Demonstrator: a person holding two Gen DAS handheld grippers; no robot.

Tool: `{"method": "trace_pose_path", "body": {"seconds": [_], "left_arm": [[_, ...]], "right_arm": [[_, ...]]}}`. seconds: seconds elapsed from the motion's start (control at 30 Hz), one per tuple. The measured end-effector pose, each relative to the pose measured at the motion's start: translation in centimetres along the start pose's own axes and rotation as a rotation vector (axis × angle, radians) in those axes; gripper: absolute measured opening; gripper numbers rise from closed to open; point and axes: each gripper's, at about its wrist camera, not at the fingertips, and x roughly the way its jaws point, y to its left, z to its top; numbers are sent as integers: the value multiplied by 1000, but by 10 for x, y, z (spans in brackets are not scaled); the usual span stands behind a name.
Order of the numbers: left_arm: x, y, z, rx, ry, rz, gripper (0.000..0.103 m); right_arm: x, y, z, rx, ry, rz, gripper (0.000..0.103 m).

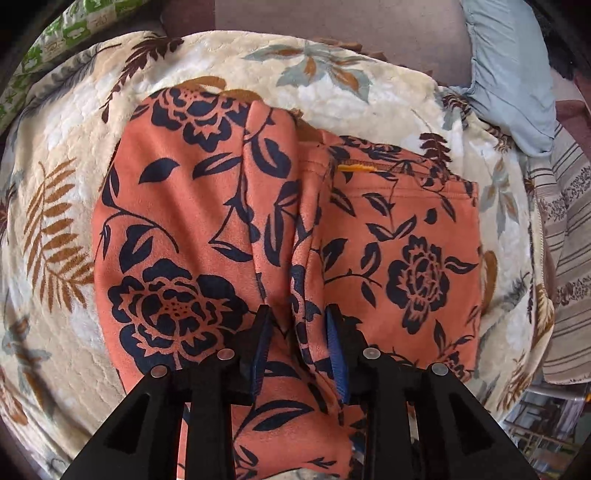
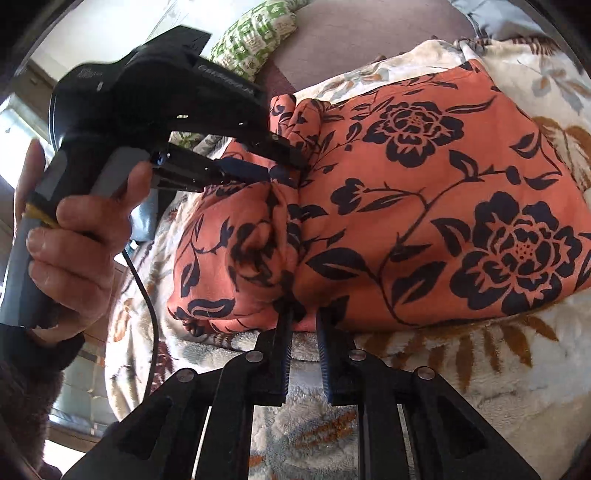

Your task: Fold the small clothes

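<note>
An orange garment with dark navy flowers (image 1: pixel 229 229) lies bunched and partly folded on a cream leaf-print blanket (image 1: pixel 74 140). My left gripper (image 1: pixel 299 325) has its jaws closed on a raised ridge of the garment's middle fold. In the right wrist view the garment (image 2: pixel 424 206) fills the upper right, and the left gripper (image 2: pixel 284 162) comes in from the left, held by a hand, gripping the cloth. My right gripper (image 2: pixel 304 314) pinches the near edge of the garment between its fingers.
A green and white patterned pillow (image 1: pixel 55 48) lies at the far left. A pale blue pillow (image 1: pixel 509 74) and a striped cloth (image 1: pixel 569 236) lie at the right. A brown sofa back (image 1: pixel 332 18) stands behind the blanket.
</note>
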Motion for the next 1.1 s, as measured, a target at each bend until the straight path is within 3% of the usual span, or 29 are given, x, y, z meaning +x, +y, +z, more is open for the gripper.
{"method": "trace_pose_path", "body": {"seconds": [0.1,0.13,0.17,0.2,0.33,0.53,0.73,0.87,0.9,0.93,1.0,1.1], "left_arm": [[-36,0,4,16,-59,-9,34],[-47,2,6,18,-82,-1,39],[-55,5,6,14,-104,18,50],[-62,8,5,2,-124,45,56],[-60,15,4,-40,-96,109,57],[-29,-10,11,-1,-54,193,56],[24,-25,30,33,2,240,56],[42,-22,36,20,0,257,54],[43,-21,36,24,-14,267,46],[43,-22,35,26,-30,290,39],[40,-21,32,23,-58,302,24],[25,-27,19,18,-123,306,15]], "right_arm": [[-33,-8,7,41,-115,90,54],[-41,-11,8,57,-160,102,64],[-46,-12,8,74,-198,105,67],[-46,-14,10,89,-214,121,67],[-16,6,19,16,-160,164,68],[31,29,11,-136,-57,67,68],[33,12,18,-39,-64,150,67],[38,-2,19,18,-66,187,63],[37,-3,20,14,-66,178,51],[38,-4,20,9,-62,176,32],[38,-6,18,17,-59,180,26],[31,-3,21,22,-65,207,20]]}}
